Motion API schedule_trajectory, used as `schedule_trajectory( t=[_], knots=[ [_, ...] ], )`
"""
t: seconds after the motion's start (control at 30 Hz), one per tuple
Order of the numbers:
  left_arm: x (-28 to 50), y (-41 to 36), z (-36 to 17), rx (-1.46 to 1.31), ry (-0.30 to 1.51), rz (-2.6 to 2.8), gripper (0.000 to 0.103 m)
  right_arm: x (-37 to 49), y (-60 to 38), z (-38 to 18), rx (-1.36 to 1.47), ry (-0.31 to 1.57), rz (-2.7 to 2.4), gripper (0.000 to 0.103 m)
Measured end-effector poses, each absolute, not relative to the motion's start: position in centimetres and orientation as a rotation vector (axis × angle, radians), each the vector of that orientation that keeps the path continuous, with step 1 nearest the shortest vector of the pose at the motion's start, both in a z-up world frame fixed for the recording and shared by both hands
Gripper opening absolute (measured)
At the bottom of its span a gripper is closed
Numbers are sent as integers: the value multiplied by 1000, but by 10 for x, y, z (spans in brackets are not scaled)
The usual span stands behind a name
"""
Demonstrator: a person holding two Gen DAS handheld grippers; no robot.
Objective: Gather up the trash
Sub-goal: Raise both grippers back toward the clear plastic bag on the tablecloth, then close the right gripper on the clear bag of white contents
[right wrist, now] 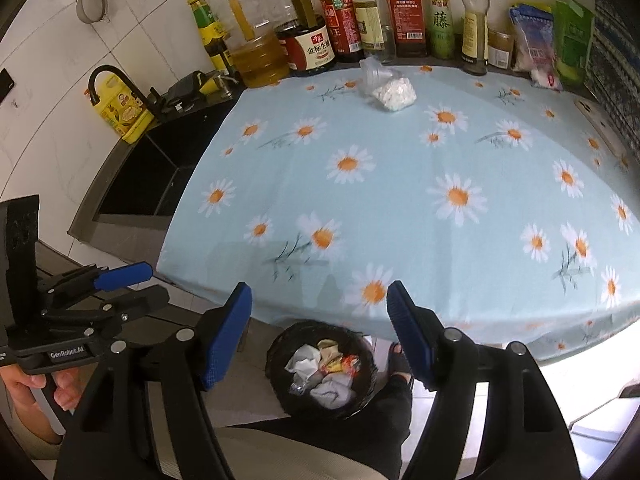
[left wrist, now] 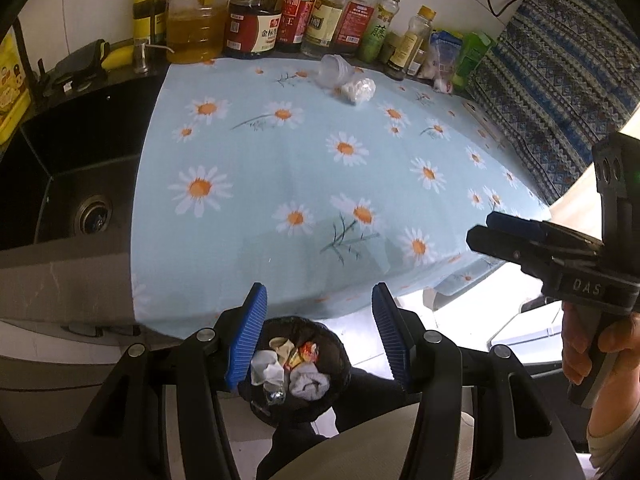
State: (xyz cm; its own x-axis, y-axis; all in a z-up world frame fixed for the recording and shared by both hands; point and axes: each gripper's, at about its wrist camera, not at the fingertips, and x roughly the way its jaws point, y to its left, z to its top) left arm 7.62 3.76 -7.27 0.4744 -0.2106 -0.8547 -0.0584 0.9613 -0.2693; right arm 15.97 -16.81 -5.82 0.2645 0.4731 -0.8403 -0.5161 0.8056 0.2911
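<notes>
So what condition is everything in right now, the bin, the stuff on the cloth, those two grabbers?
Trash bin: on the floor, partly filled with crumpled paper and wrappers.
Plastic cup: tipped on its side on the cloth.
Clear bag of white bits: lying beside the cup, not yet collected.
Left gripper: jaws open, empty, above the bin.
Right gripper: jaws open, empty, above the bin.
Sink: dry, nothing visible in it.

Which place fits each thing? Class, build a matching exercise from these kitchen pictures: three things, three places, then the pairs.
Things:
1 clear plastic cup
2 black trash bin
3 yellow bottle

Places:
A beside the sink
B on its side on the daisy tablecloth, near the sauce bottles
C on the floor below the table edge

Pairs: 1-B, 2-C, 3-A
</notes>
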Motion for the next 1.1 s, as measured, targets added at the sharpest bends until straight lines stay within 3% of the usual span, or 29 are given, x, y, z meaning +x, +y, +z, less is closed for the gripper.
schedule_trajectory(
  t=[0.63,1.1],
  knots=[
    [186,12,-76,-361,1120,85,53,356,-152,-95,-176,1151,806,74],
    [215,6,-94,-468,1153,252,53,429,-94,-126,-283,1158,919,74]
  ],
)
